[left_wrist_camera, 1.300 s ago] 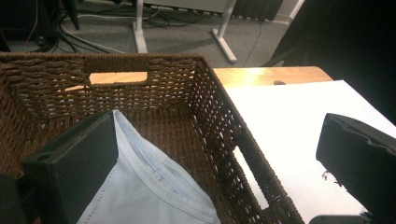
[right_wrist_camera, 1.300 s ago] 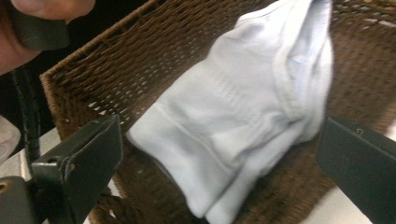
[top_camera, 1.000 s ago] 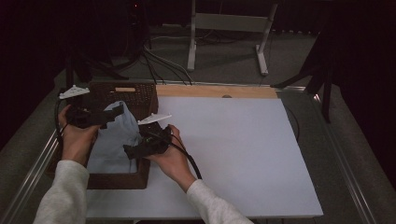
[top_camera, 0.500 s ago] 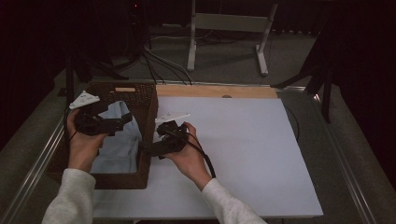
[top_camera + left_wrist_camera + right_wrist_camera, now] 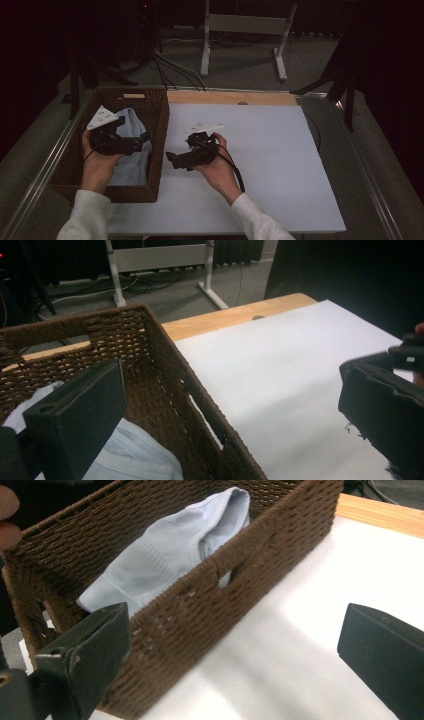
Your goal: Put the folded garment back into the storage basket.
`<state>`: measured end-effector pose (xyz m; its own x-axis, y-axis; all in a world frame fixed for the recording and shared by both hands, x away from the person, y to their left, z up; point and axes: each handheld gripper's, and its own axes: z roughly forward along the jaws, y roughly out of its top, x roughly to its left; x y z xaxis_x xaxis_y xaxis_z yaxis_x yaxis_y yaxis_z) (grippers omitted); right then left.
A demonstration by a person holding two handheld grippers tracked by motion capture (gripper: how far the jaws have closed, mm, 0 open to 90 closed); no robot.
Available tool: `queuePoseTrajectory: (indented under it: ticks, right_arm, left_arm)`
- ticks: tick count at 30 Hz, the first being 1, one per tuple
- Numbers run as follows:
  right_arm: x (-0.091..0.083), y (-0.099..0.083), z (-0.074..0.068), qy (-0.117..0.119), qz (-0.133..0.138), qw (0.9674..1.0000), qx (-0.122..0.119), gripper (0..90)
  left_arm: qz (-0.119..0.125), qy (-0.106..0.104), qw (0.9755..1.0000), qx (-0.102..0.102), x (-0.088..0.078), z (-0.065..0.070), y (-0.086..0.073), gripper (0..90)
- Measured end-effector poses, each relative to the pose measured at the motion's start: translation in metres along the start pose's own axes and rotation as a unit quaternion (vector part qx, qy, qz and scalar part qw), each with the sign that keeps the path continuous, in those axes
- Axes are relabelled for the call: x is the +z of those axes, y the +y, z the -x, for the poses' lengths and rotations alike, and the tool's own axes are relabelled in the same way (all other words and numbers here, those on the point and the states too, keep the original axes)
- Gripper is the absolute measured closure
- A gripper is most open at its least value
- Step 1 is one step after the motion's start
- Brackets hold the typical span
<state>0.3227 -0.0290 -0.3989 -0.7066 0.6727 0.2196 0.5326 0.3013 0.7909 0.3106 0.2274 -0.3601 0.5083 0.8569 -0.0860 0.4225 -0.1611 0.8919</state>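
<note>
Pale blue folded cloth (image 5: 129,150) lies inside the brown woven wicker basket (image 5: 159,131) at the left edge of the white worktop (image 5: 280,150). Both tongs gape wide with nothing held: the left gripper (image 5: 142,144) hangs over the basket's right wall, the right gripper (image 5: 172,159) over bare worktop just beside it, jaws aimed at the weave. A light-sleeved person's hands seem poised either side of that wall, perhaps to reach in for the cloth.
</note>
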Motion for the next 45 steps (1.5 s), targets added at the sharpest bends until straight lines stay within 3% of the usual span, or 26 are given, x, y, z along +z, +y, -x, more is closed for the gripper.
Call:
queuePoseTrajectory:
  ticks: [11,22,37,45]
  right_arm:
    - [-0.017,-0.012,0.023,-0.009,0.009,0.9999,0.002,0.9]
    - [-0.039,-0.030,0.048,-0.017,0.023,0.9995,0.009,0.9]
    - [-0.066,-0.054,0.074,-0.036,0.032,0.9988,0.006,0.9]
    - [-0.084,-0.070,0.091,-0.058,0.038,0.9975,0.013,1.0]
  left_arm:
    - [0.008,-0.010,0.9999,0.010,-0.003,0.015,-0.017,0.3]
    - [0.008,-0.016,0.9992,0.036,-0.009,0.028,-0.032,0.2]
    - [0.012,-0.027,0.9987,0.041,-0.015,0.032,-0.056,0.3]
    - [0.011,-0.026,0.9984,0.049,-0.017,0.034,-0.066,0.2]
